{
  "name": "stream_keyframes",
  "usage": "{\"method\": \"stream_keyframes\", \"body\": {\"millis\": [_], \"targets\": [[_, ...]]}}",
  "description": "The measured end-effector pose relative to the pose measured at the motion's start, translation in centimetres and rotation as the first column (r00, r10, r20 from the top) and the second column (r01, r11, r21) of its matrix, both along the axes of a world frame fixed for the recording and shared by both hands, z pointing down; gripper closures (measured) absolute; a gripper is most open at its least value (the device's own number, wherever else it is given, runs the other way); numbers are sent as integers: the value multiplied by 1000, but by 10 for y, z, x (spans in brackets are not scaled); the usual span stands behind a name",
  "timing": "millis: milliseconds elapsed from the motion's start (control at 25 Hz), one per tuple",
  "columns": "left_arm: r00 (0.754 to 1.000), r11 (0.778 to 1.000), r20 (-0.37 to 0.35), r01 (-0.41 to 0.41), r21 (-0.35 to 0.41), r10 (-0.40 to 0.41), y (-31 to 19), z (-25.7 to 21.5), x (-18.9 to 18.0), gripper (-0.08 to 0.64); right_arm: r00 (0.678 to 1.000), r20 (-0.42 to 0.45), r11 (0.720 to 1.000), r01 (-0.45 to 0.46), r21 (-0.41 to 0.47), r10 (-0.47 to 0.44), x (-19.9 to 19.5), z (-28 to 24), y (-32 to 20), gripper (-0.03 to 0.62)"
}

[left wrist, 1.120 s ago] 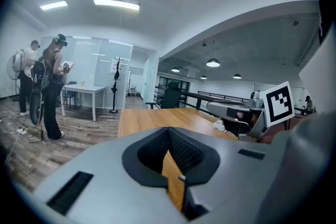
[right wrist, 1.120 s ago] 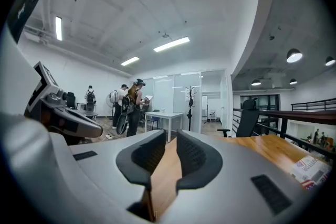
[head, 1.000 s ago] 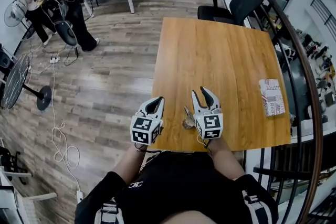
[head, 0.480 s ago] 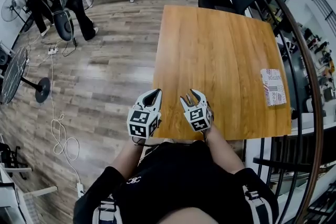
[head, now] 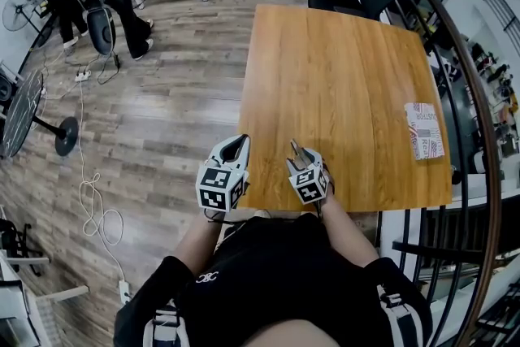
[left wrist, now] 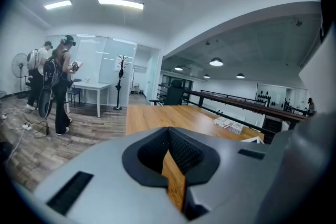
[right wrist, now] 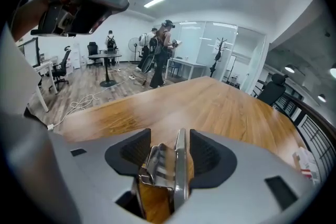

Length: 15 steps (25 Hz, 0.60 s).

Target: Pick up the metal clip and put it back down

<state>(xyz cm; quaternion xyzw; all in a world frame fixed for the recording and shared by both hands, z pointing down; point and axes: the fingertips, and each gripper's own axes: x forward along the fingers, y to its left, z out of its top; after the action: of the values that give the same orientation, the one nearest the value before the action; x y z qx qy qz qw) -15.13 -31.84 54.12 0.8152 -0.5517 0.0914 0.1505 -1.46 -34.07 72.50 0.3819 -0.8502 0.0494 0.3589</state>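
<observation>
Honey-coloured wooden table (head: 349, 77) stands in a wood-floored office. At its near edge the right gripper (right wrist: 169, 135) has just been opening its jaws, which now stand wide with the metal clip (right wrist: 160, 165) loose between the pads, not pinched. That clip is bright polished steel, a flat blade on edge with folded wings to its left; the left gripper (left wrist: 168, 129) has its jaws closed together on nothing.
</observation>
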Motion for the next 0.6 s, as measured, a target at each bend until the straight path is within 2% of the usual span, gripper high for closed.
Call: {"method": "stream_keyframes", "body": {"millis": [160, 400, 600], "targets": [[1000, 1000, -1, -3, -1, 3, 2, 0, 1, 541, 1000, -24, 999, -17, -28, 16, 4, 12, 1, 344], [1000, 1000, 3, 0, 6, 0, 5, -1, 2, 541, 992, -116, 990, -68, -120, 55, 22, 41, 12, 394], [1000, 1000, 5, -1, 8, 1, 7, -3, 1, 541, 987, -147, 995, -76, -69, 66, 26, 35, 11, 461]]}}
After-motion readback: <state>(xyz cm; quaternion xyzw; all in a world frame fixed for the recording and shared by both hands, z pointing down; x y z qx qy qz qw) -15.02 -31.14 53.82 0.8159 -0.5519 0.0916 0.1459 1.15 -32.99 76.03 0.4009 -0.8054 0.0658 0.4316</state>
